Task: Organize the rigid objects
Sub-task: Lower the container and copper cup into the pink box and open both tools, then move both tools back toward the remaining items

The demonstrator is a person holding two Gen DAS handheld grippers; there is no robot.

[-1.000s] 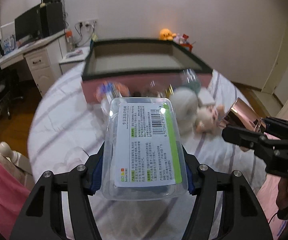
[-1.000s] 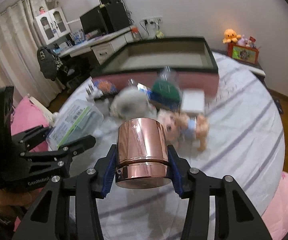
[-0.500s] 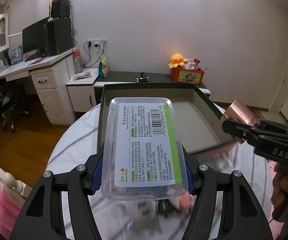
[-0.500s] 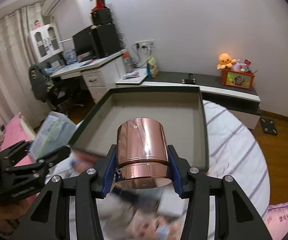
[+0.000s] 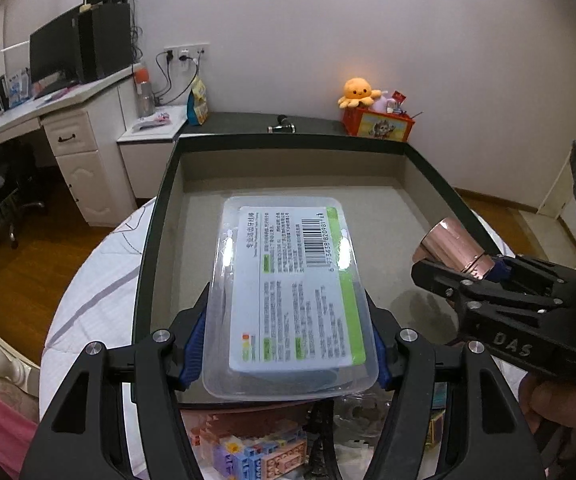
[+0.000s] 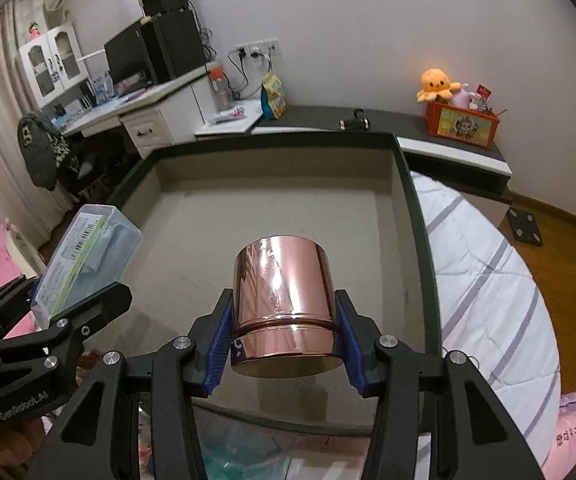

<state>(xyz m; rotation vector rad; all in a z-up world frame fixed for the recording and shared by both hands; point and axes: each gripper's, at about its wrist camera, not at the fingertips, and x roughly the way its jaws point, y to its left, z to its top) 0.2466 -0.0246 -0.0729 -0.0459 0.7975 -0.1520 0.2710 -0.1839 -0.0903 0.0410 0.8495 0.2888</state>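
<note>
The left gripper [image 5: 285, 354] was clamped on a clear plastic box [image 5: 288, 300], its blue pads [image 5: 193, 354] pressed against both long sides. The box carried a white and green printed label with a barcode, facing up. It hung over the left half of a large open tray [image 5: 155, 240], which had dark rims and a bare grey floor, and it did not touch that floor.

The right gripper [image 6: 283, 344] was pinching a shiny copper-coloured cup [image 6: 283, 300] low on its body, one blue pad on each side. The cup was held above the right half of the same tray, clear of the floor (whether its open end faced away could not be settled from either view). The two grippers stood side by side, apart from each other.

The tray rested on a bed with a white striped cover [image 6: 488, 280]. Just in front of the tray's near rim lay a blurred heap of small things, among them coloured toy bricks [image 5: 255, 452]. Behind the tray, a low dark shelf held an orange plush octopus [image 5: 358, 92] on a red box.
</note>
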